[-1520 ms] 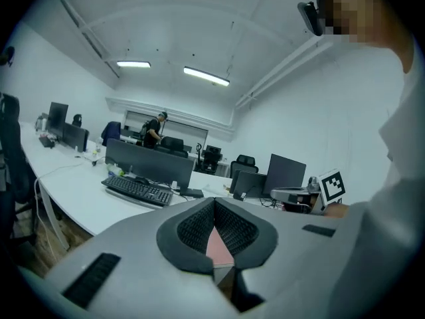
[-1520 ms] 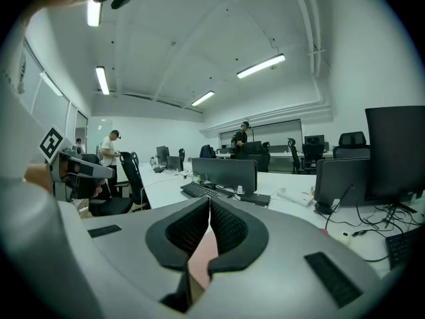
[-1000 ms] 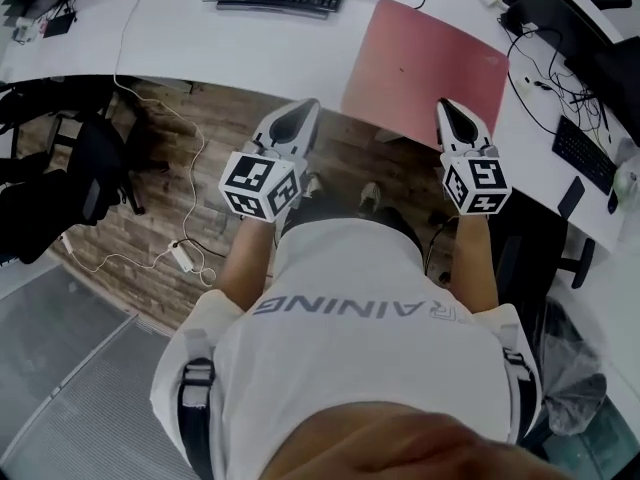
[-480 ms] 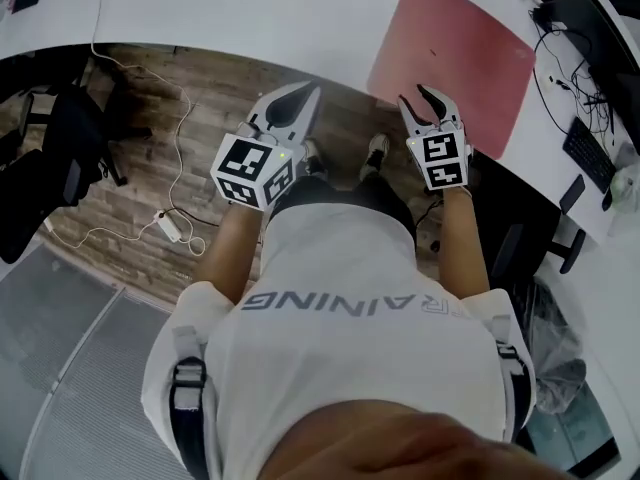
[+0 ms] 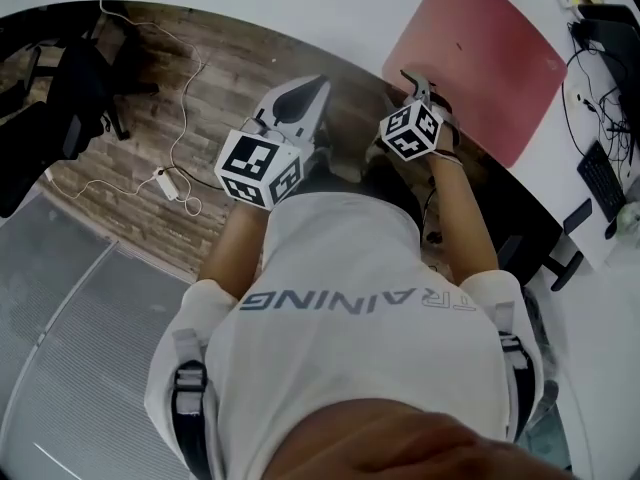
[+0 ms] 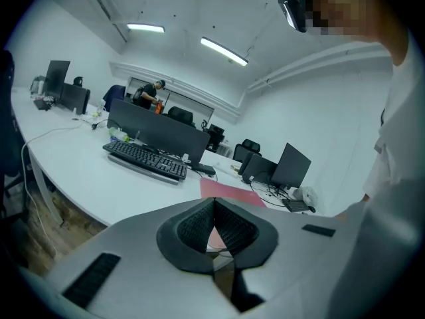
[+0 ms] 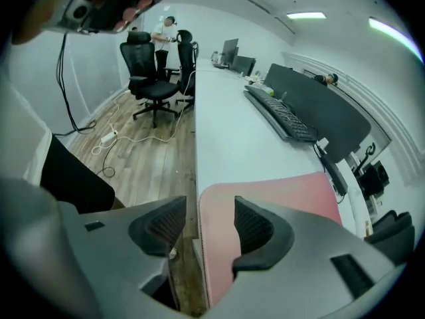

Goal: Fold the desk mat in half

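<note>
The red desk mat [image 5: 478, 56] lies flat on the white desk [image 5: 250, 8], its near corner overhanging the desk edge. My right gripper [image 5: 424, 92] is at that near corner. In the right gripper view its jaws are opening, and the mat's [image 7: 272, 201] left edge runs into the gap of the right gripper [image 7: 209, 211] without the pads pressing on it. My left gripper [image 5: 312, 90] hangs over the wooden floor, left of the mat and short of the desk. Its jaws are shut and empty [image 6: 214, 203], and the mat [image 6: 229, 190] shows beyond them.
A black keyboard [image 6: 145, 159] and monitors [image 6: 159, 130] stand on the desk beyond the mat. Office chairs [image 7: 156, 72] stand on the floor to the left. A white cable with a power strip [image 5: 165, 182] lies on the wood floor. More cables and a keyboard [image 5: 600, 173] lie right of the mat.
The right gripper has turned and gone to the mat's near corner while its jaws opened from shut. The left gripper has stayed shut and hardly moved. The head view has tilted further down.
</note>
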A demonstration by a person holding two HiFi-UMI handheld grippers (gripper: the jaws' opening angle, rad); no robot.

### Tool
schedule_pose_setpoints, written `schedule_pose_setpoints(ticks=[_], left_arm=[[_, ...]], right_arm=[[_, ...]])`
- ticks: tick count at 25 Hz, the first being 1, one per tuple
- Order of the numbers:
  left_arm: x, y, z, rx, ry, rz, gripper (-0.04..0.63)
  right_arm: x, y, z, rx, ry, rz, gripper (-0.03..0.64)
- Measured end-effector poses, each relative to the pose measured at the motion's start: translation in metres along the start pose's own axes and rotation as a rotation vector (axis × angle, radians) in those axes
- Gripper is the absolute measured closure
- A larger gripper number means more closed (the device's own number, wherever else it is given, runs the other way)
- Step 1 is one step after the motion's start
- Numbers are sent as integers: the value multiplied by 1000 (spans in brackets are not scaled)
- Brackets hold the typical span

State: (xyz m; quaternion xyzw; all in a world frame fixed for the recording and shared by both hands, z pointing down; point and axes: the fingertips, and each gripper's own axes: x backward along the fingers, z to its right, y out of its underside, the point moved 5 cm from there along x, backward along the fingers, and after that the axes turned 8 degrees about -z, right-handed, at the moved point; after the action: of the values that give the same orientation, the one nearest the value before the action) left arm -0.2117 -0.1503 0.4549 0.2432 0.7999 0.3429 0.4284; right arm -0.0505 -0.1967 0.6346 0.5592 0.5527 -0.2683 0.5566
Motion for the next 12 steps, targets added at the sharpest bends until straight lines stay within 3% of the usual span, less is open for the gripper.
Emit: schedule_pose_setpoints(ticks=[5,8,12], left_arm=[[-3,7,2,34,-43,0,568],[0,8,-2,48,-68,5,568],[0,10,-5,59,-85,-3,568]], right_arm=[[-23,3,-6,90,-3,-54,378],[-30,3,-5,131,24,-71,412],[-30,3,-1,124,-13,-51,442]])
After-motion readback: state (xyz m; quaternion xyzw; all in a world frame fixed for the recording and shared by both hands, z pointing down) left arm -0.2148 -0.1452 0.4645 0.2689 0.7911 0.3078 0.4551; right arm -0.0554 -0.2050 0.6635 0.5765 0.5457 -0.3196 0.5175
